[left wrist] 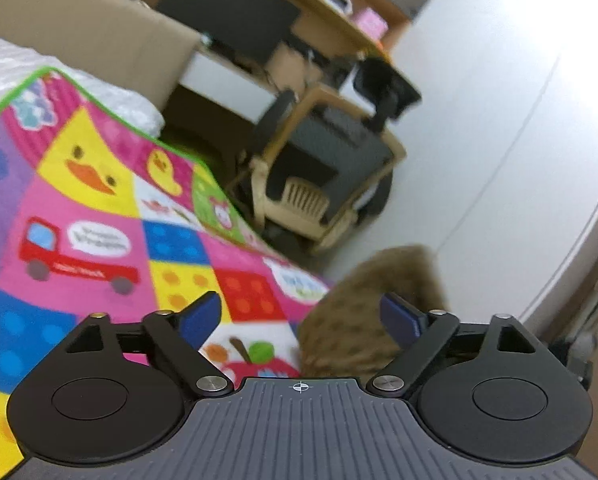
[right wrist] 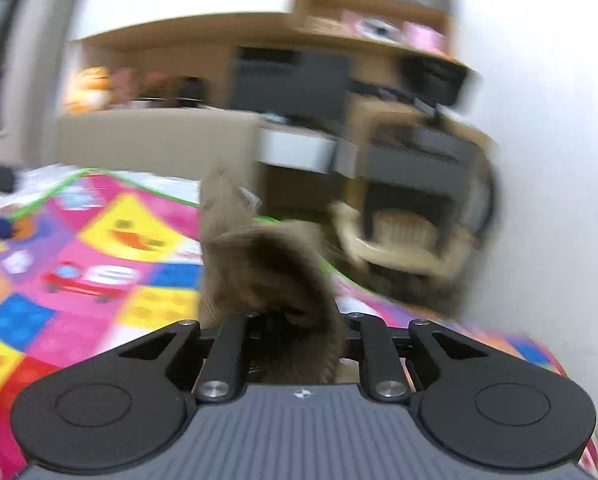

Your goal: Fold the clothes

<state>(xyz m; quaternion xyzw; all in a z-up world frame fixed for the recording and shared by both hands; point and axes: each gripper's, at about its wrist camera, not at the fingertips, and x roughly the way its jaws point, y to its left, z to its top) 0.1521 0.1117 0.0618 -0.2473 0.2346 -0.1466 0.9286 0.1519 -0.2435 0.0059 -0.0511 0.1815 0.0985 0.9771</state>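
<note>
Only the right view shows the right claw [right wrist: 277, 320] clamping the brown garment [right wrist: 259, 264], rising toward 12 o'clock; the left claw [left wrist: 301, 314] gapes wide.

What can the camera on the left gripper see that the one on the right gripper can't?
Only the left wrist view shows the left gripper with blue fingers spread open and nothing between them. Only the right wrist view shows the right gripper closed on the brown garment, which bunches up before the lens. Both show that garment, the colourful play mat and the wooden chair beyond it.
</note>
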